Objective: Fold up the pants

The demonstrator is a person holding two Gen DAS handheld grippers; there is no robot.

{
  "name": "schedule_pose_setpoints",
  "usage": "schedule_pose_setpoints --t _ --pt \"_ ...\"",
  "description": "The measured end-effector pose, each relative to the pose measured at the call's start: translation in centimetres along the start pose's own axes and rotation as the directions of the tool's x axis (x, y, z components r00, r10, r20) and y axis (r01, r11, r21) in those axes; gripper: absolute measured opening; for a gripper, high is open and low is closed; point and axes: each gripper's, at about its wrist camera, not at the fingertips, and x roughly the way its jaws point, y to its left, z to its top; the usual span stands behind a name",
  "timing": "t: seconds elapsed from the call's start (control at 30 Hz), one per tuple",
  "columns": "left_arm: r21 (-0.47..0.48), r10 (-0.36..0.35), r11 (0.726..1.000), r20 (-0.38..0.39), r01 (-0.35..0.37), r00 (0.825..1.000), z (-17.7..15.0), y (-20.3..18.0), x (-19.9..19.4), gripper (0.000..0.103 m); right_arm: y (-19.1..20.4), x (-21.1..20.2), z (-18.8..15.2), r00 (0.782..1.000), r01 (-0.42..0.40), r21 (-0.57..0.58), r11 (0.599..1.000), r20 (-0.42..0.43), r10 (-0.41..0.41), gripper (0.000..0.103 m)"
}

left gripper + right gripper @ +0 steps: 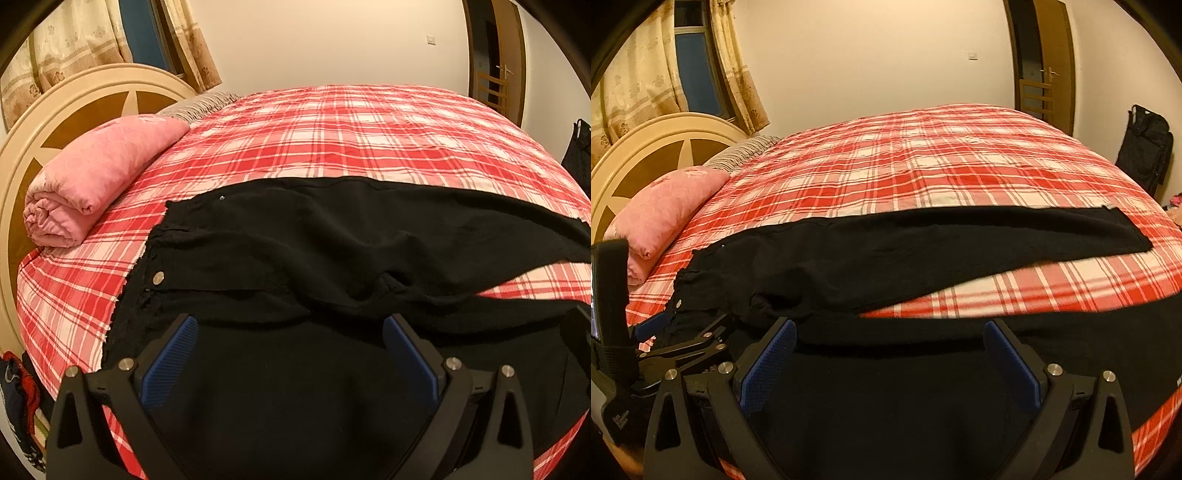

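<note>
Black pants lie spread across the near side of a bed, waistband with a silver button to the left, legs running right. In the right wrist view the far leg stretches to a hem at the right while the near leg lies along the bed's edge. My left gripper hovers open over the near hip area, blue pads wide apart with nothing between them. My right gripper is open too, above the near leg. The left gripper shows at the left of the right wrist view.
The bed has a red and white plaid sheet. A folded pink quilt lies by the round headboard. A black bag stands by the far wall near a doorway. Clothes hang below the bed's left edge.
</note>
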Motion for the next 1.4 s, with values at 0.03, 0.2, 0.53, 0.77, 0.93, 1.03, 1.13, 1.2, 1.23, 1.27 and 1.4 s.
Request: schedule_pose_setpoints --t 0.03,0.2,0.53,0.77,0.93,1.03,1.13,1.2,1.23,1.27,1.4 --pt "-0.005 -0.003 1.000 -0.005 0.003 1.000 0.2 0.4 0.3 0.103 0.1 0.6 0.7 1.000 -0.015 -0.024 1.000 0.002 0.015 0.102" --pt "-0.036 -0.003 0.999 0.003 0.003 1.000 2.1 3.7 1.8 0.103 1.5 5.0 5.6 0.996 -0.089 -0.184 0.979 -0.015 0.088 0.102" --pt "-0.190 0.020 0.981 -0.042 -0.028 0.999 7.5 9.4 9.1 0.103 5.6 20.9 12.7 0.964 -0.189 -0.344 0.920 -0.242 0.107 0.095" --pt "-0.217 0.022 0.975 -0.142 -0.052 0.990 7.8 9.3 14.6 0.103 8.1 26.5 11.0 0.928 -0.266 -0.465 0.845 -0.360 0.094 0.095" --pt "-0.199 0.037 0.978 -0.141 -0.065 0.989 7.5 9.4 15.6 0.103 7.4 25.2 11.1 0.920 -0.330 -0.463 0.822 -0.353 0.171 0.046" --pt "-0.215 0.005 0.976 -0.136 -0.034 0.991 7.6 10.0 14.8 0.103 7.7 24.1 11.3 0.924 -0.316 -0.486 0.815 -0.352 0.149 0.008" --pt "-0.266 -0.030 0.964 -0.116 -0.002 0.993 7.3 11.5 13.1 0.103 8.0 21.1 11.3 0.942 -0.301 -0.514 0.803 -0.294 0.164 0.005" --pt "-0.279 -0.035 0.960 -0.102 0.005 0.994 6.9 12.6 11.6 0.103 8.0 17.8 11.2 0.945 -0.313 -0.516 0.797 -0.250 0.209 0.005" --pt "-0.282 -0.032 0.959 -0.091 0.005 0.995 6.7 13.1 10.8 0.103 8.1 16.2 11.0 0.947 -0.314 -0.526 0.791 -0.228 0.224 0.005" --pt "-0.286 -0.025 0.958 -0.082 0.001 0.996 6.4 13.7 10.1 0.103 8.2 14.2 10.5 0.951 -0.308 -0.544 0.780 -0.200 0.235 0.005" --pt "-0.305 -0.033 0.952 -0.053 0.015 0.998 5.4 15.7 7.4 0.103 8.7 6.6 6.6 0.947 -0.312 -0.599 0.737 -0.134 0.292 0.005"
